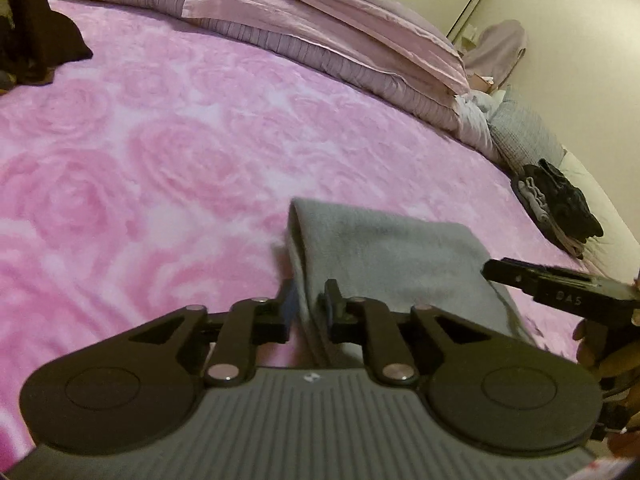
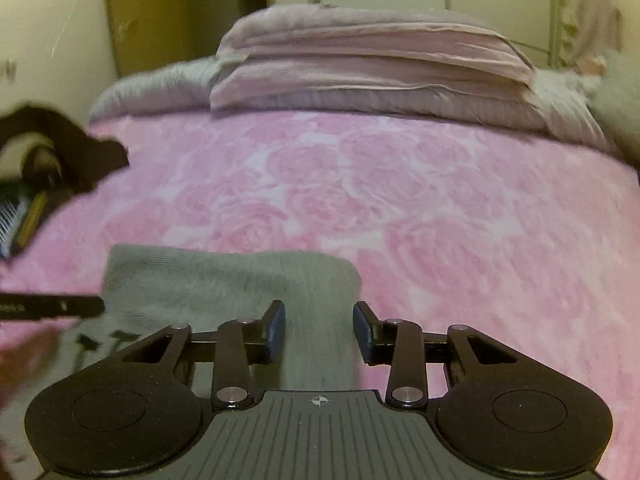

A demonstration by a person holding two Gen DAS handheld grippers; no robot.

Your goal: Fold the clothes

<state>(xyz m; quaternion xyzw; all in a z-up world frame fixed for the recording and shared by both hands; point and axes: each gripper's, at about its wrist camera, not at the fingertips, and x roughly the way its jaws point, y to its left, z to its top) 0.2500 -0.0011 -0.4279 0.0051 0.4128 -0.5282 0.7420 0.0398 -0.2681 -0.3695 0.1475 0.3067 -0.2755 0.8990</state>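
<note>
The bed takes up nearly everything here, covered in a pink rose blanket, with lilac bedding stacked along the far edge. Dark clothes are heaped at the far left corner, and a smaller dark pile sits near the right edge.

The thing being folded is a grey garment lying flat on the blanket at the near edge (looks already doubled over, going by the rounded fold at its far left corner). Some dark print shows on it in the right wrist view, too blurry to read.

Left gripper is pinched nearly closed on the garment's left edge, with a thin ridge of cloth between the pads. Right gripper straddles the right side of the garment with its jaws about half apart; the cloth runs between the pads, but they don't seem to be pressing on it, so I'd call it not gripping.

Handling-wise: it's soft, light knit, zero stiffness, so it'll sag and drag on that fuzzy blanket. I'd pinch both near corners or the edge seams, through all layers, and lift evenly so the fold doesn't slide open.
</note>
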